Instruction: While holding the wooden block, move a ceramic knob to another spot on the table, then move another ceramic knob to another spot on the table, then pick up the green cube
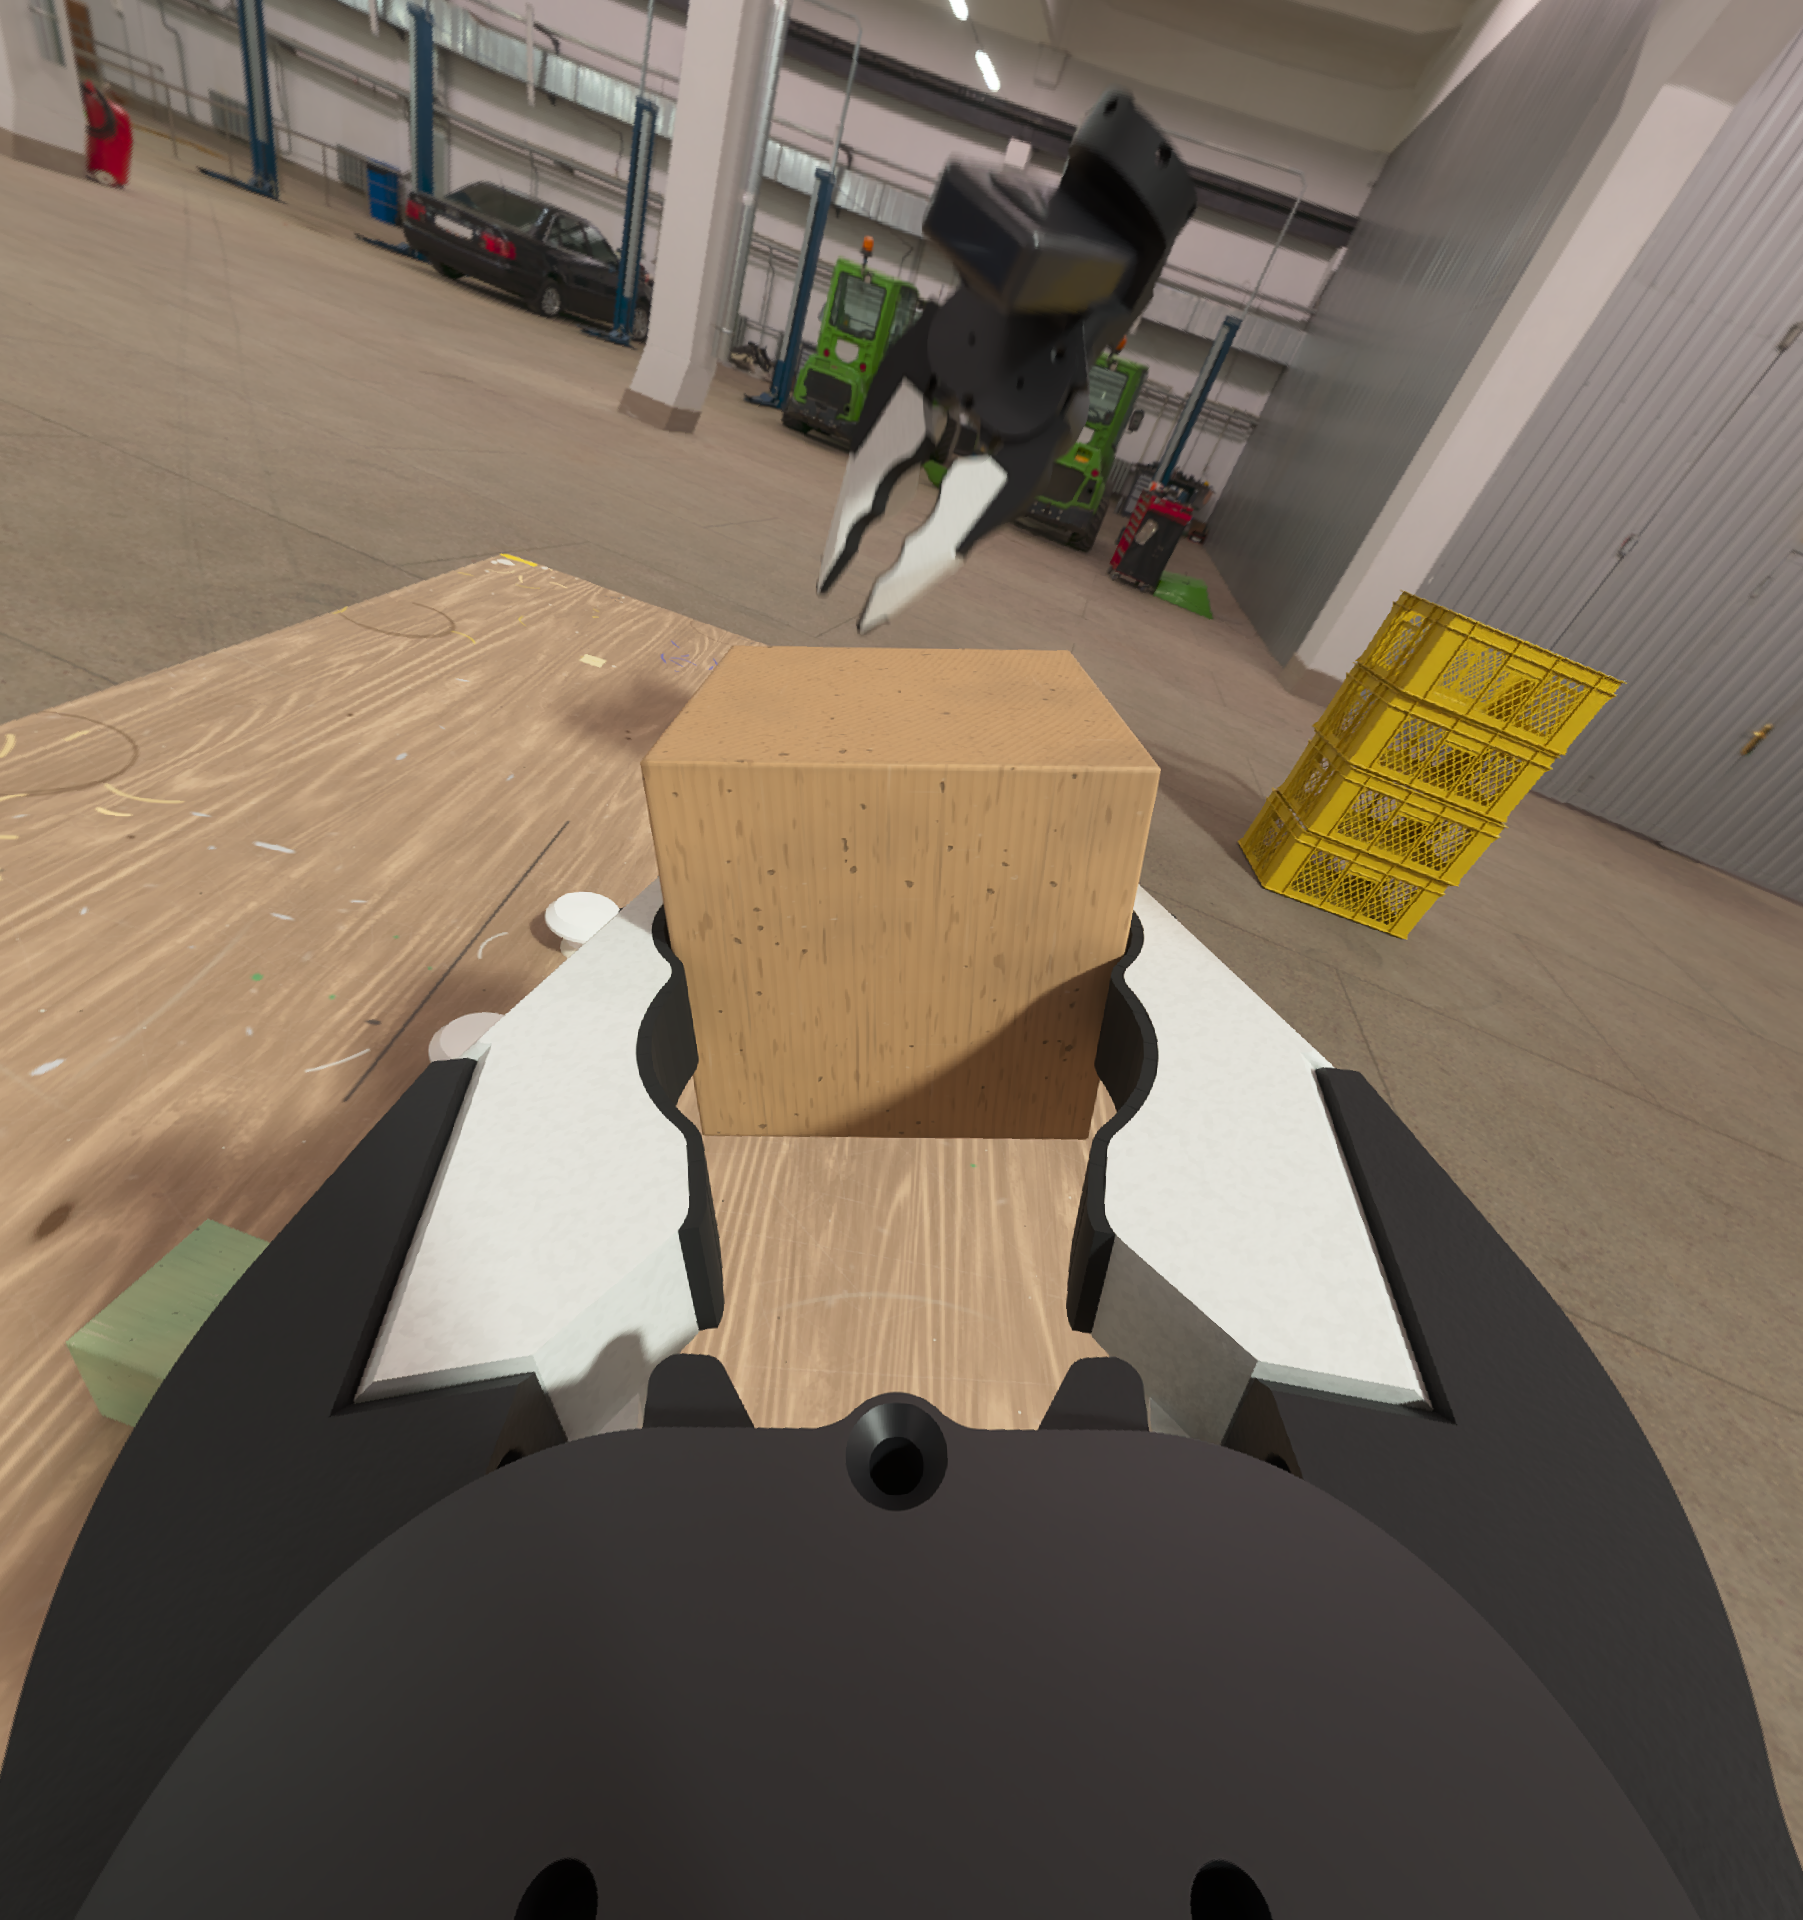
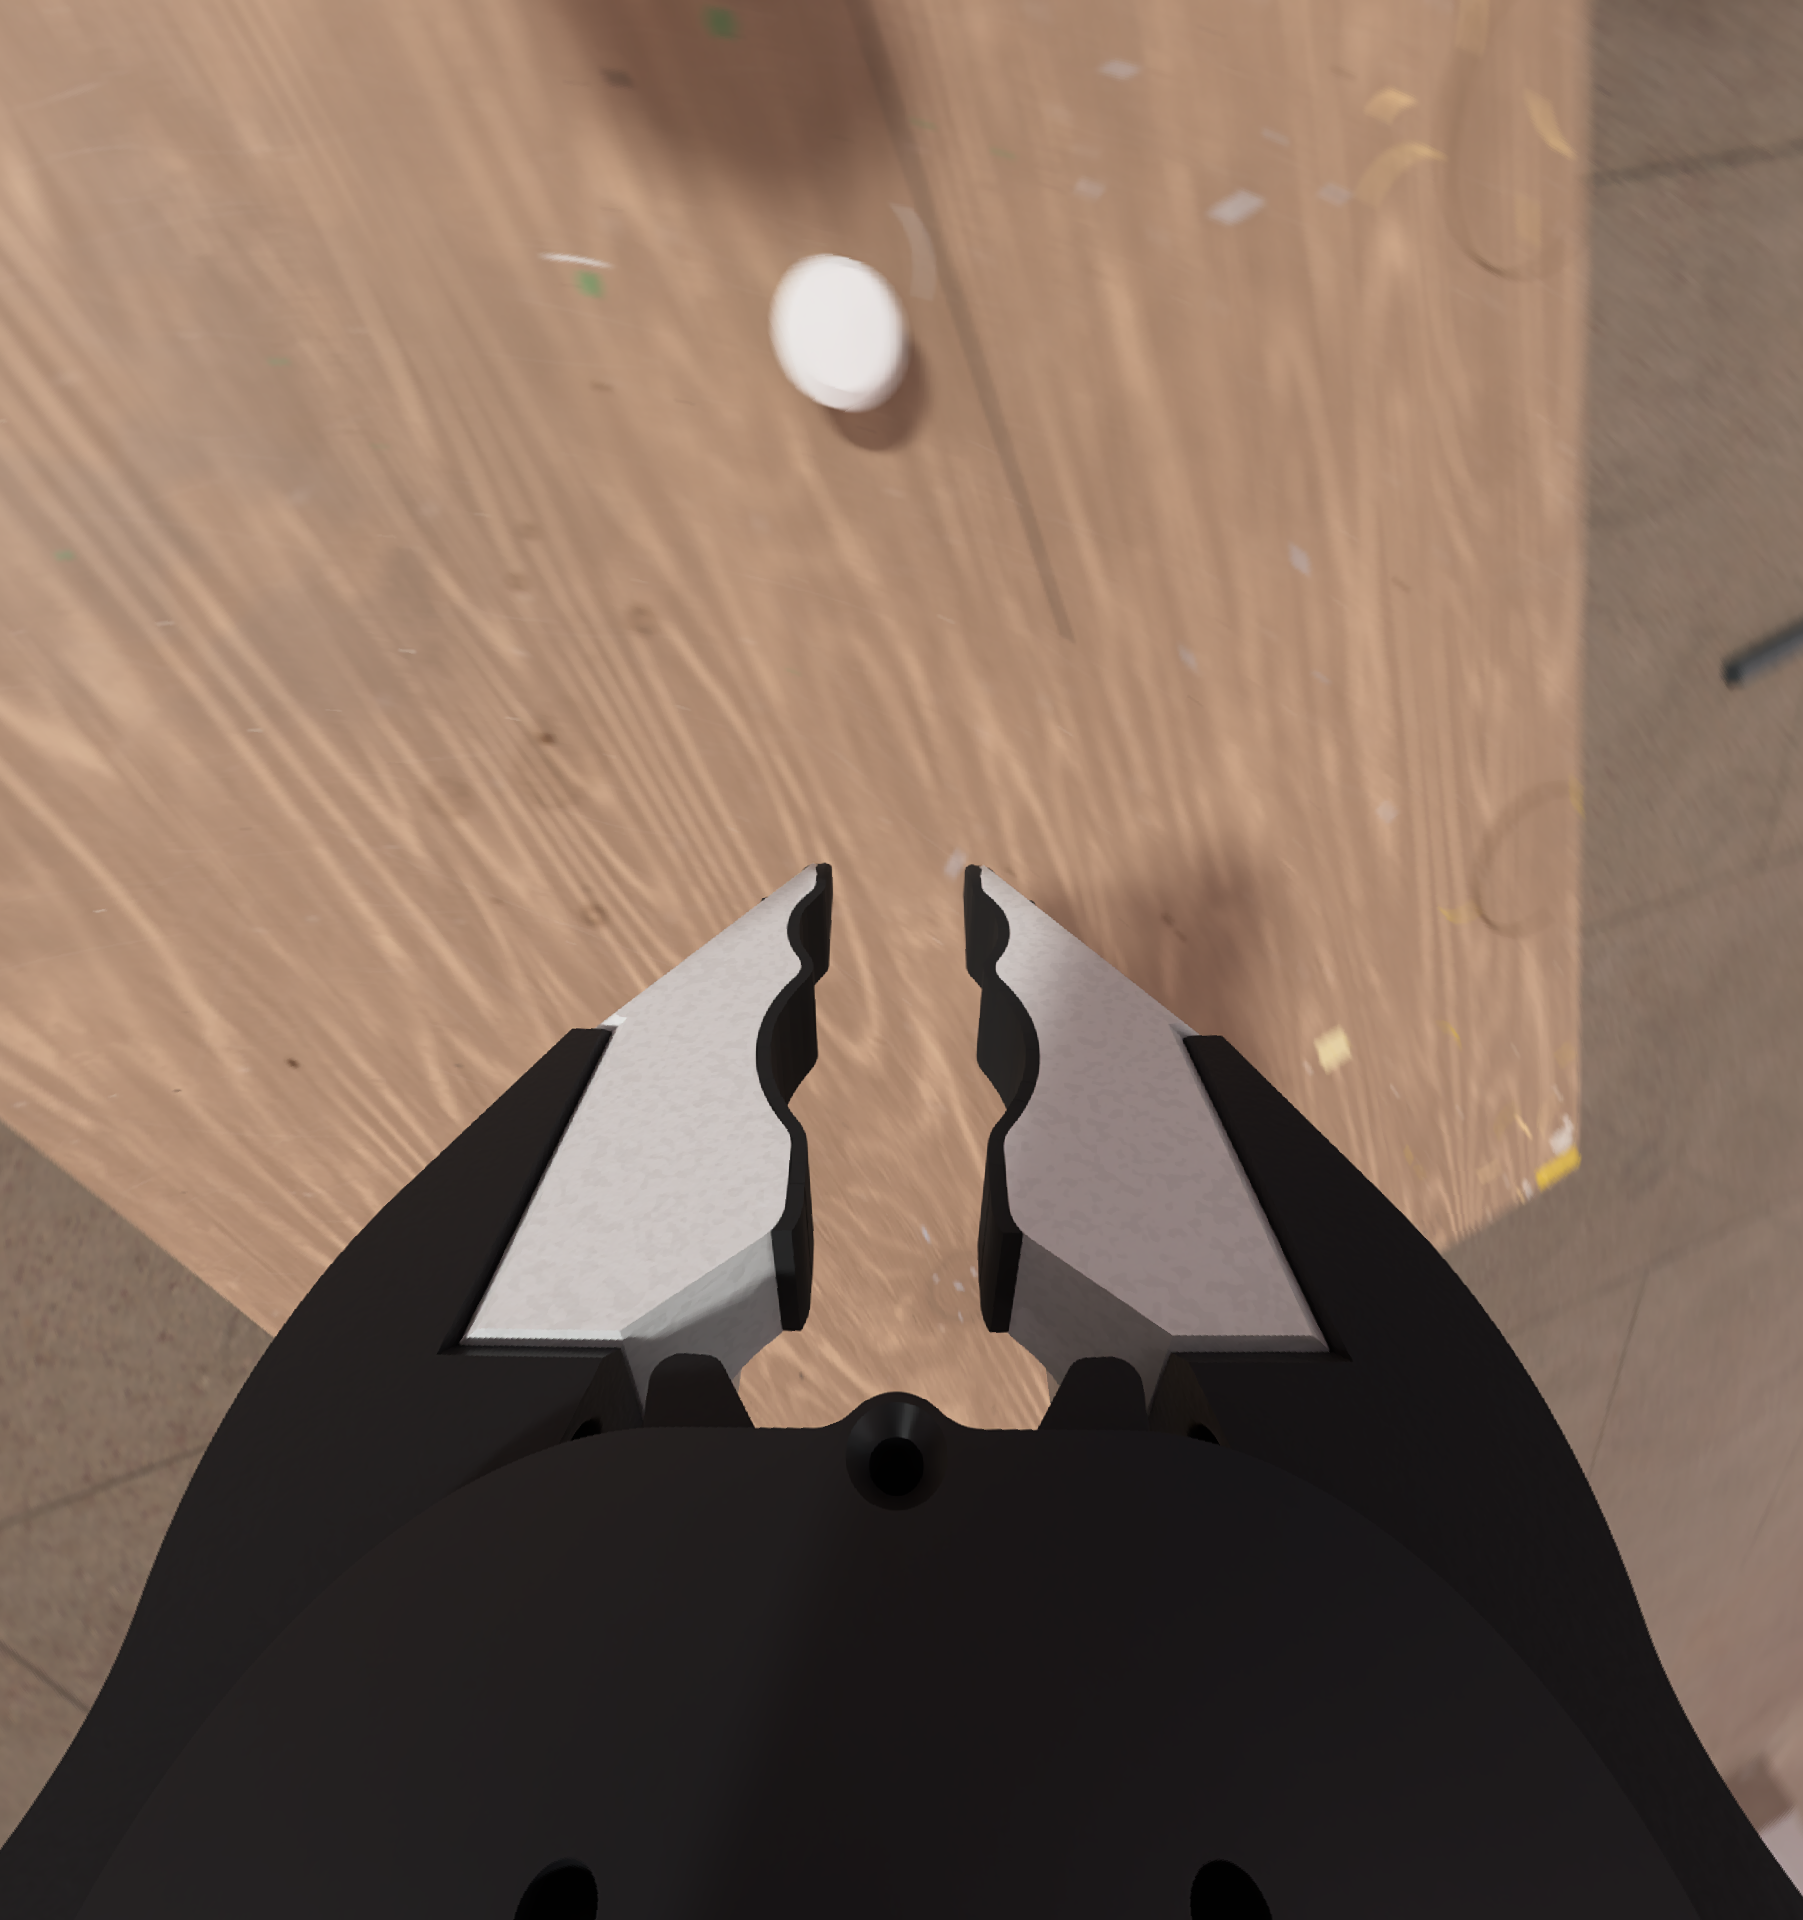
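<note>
So my left gripper has the wooden block pinched between its fingers, clamped low on the two side faces, and the block looks lifted off the plywood table. It's a chunky speckled cube with vertical grain and flat matte faces, so I'd guess stiff, fairly light and not slippery (the scalloped black pads should bite fine).

My right gripper hangs in the air above the table, empty, fingers only a narrow gap apart, pointing down at a ceramic knob that's ahead of the tips and well apart from them. In the left wrist view I can see two knobs just beside my left finger, the second one half hidden behind it.

The knobs are small, glossy white, mushroom-shaped with a round cap. I'd expect hard, slick and chippable, so I'd grab across the cap rim, gently.

The green cube sits near the left gripper, pale and matte with square edges, probably easy to hold on opposite faces.
</note>
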Robot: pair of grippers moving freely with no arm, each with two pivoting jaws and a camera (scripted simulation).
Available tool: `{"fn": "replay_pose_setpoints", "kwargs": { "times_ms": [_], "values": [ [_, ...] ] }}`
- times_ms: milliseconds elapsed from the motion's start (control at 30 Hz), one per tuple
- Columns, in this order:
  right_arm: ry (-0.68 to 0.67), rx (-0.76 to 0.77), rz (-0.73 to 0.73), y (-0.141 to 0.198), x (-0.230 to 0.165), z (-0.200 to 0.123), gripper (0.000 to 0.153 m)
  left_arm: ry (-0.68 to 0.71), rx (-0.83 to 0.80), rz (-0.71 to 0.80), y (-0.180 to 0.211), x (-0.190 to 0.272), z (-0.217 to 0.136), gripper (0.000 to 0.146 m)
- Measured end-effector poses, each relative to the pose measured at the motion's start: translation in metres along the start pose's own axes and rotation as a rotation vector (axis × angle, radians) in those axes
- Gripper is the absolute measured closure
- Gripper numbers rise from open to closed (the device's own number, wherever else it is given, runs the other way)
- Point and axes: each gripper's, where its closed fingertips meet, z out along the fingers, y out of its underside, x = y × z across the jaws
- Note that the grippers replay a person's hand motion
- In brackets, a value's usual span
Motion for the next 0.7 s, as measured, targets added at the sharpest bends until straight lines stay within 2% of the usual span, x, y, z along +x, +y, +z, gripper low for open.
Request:
{"fn": "replay_pose_setpoints", "kwargs": {
  "times_ms": [100,200,400,533,700],
  "values": [
    [0.08,-0.036,0.12,0.024,0.048,-0.025,0.134,-0.001,-0.008,-0.006,0.002,-0.003,0.002,0.068],
    [0.1,-0.112,0.249,0.058,0.086,-0.026,0.142,-0.002,-0.025,-0.014,0.007,-0.008,0.007,0.068],
    [0.009,-0.267,0.444,0.116,0.12,0.02,0.146,-0.003,-0.078,-0.029,0.019,-0.016,0.017,0.068],
    [-0.069,-0.287,0.533,0.137,0.132,0.057,0.146,-0.008,-0.105,-0.027,0.025,-0.022,0.023,0.068],
    [-0.128,-0.316,0.575,0.155,0.141,0.091,0.146,-0.016,-0.13,-0.035,0.031,-0.03,0.028,0.068]
  ]
}}
